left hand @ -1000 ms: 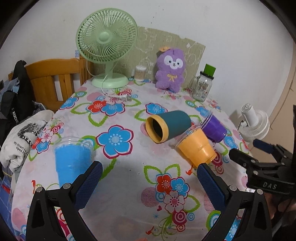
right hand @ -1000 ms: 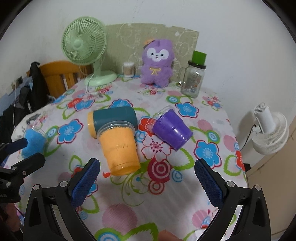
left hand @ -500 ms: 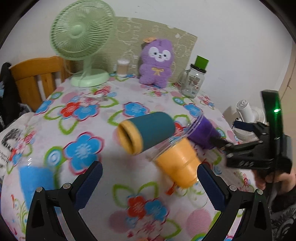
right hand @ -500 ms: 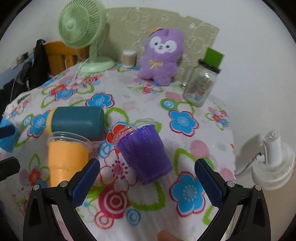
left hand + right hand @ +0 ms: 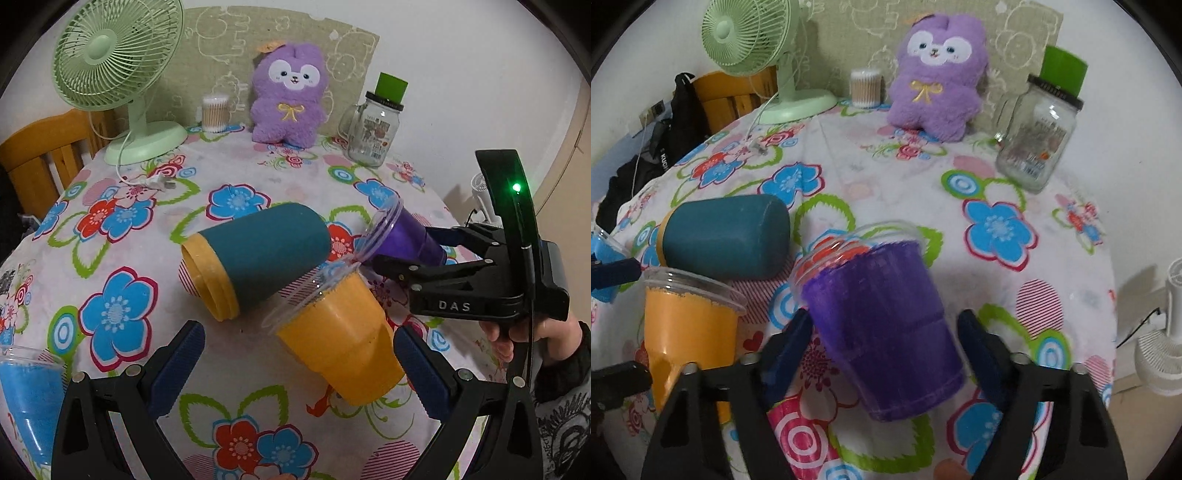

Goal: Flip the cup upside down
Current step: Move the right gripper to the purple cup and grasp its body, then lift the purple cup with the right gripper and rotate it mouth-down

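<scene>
Three cups lie on their sides on the flowered tablecloth (image 5: pixel 258 177): a teal cup (image 5: pixel 266 254) with a yellow rim, an orange cup (image 5: pixel 343 350) and a purple cup (image 5: pixel 886 332). A blue cup (image 5: pixel 26 402) stands upright at the lower left. My left gripper (image 5: pixel 295 369) is open, with the orange cup's base between its fingers. My right gripper (image 5: pixel 886 350) is open around the purple cup, its pads close to the cup's sides. It also shows in the left wrist view (image 5: pixel 417 251), with the purple cup (image 5: pixel 406 240) between its fingers.
At the back of the table stand a green fan (image 5: pixel 118 74), a purple plush toy (image 5: pixel 288 96), a cotton-swab jar (image 5: pixel 216 114) and a glass jar with a green lid (image 5: pixel 376 129). A wooden chair (image 5: pixel 40 155) is at the left, and a white fan (image 5: pixel 1160 350) is on the floor at the right.
Both grippers have moved forward toward the cups. The right gripper's fingers have narrowed around the purple cup. The orange cup now lies between the left gripper's fingers.
</scene>
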A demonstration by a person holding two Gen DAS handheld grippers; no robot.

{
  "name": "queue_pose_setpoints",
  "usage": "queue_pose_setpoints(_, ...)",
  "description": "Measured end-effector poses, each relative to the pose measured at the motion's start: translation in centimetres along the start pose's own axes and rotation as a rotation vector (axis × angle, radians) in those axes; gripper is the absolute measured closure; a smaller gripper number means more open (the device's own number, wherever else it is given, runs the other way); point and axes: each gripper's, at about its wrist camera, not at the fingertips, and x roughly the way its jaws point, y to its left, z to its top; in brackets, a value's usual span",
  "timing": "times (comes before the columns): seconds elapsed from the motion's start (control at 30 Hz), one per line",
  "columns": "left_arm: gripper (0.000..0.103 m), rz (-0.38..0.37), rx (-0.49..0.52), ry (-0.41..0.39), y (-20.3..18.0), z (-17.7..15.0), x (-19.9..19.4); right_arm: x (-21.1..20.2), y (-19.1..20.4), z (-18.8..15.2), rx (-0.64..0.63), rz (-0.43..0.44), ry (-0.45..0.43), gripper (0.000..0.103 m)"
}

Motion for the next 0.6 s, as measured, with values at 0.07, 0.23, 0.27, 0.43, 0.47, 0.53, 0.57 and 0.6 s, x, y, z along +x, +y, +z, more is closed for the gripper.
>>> queue_pose_setpoints(0.07, 0.000, 0.002, 0.009, 0.011, -0.2, -0.1, 0.1, 0.0, 0.1, -0.1, -0.002, 0.004, -0.002, 0.033)
queue_pose_setpoints(0.23, 0.000, 0.009, 0.027, 0.005, -0.8, -0.6, -0.5, -1.4, 0.5, -0.5, 0.034, 0.004, -0.015, 0.036)
queue_pose_setpoints(0.27, 0.000, 0.006, 0.030, 0.004, -0.9, -0.7, -0.8, -1.9, 0.9, -0.5, 0.028, -0.004, -0.019, 0.036)
queue_pose_setpoints(0.43, 0.000, 0.000, 0.051, -0.007, -1.0, -2.6, -2.7, -6.1, 4.6, -1.6, -0.030, -0.039, -0.087, 0.036)
queue_pose_setpoints(0.47, 0.000, 0.000, 0.050, -0.010, -0.9, -3.0, -3.2, -6.8, 5.4, -1.8, -0.039, -0.045, -0.099, 0.036)
queue_pose_setpoints(0.53, 0.000, -0.002, 0.045, -0.018, -0.5, -4.2, -4.4, -8.3, 7.2, -2.4, -0.042, -0.047, -0.112, 0.036)
queue_pose_setpoints(0.57, 0.000, -0.002, 0.040, -0.023, -0.2, -4.9, -5.2, -9.2, 8.4, -2.7, -0.041, -0.037, -0.118, 0.036)
queue_pose_setpoints(0.6, 0.000, 0.000, 0.039, -0.029, 0.1, -5.6, -5.9, -9.7, 9.2, -3.0, -0.040, -0.033, -0.116, 0.036)
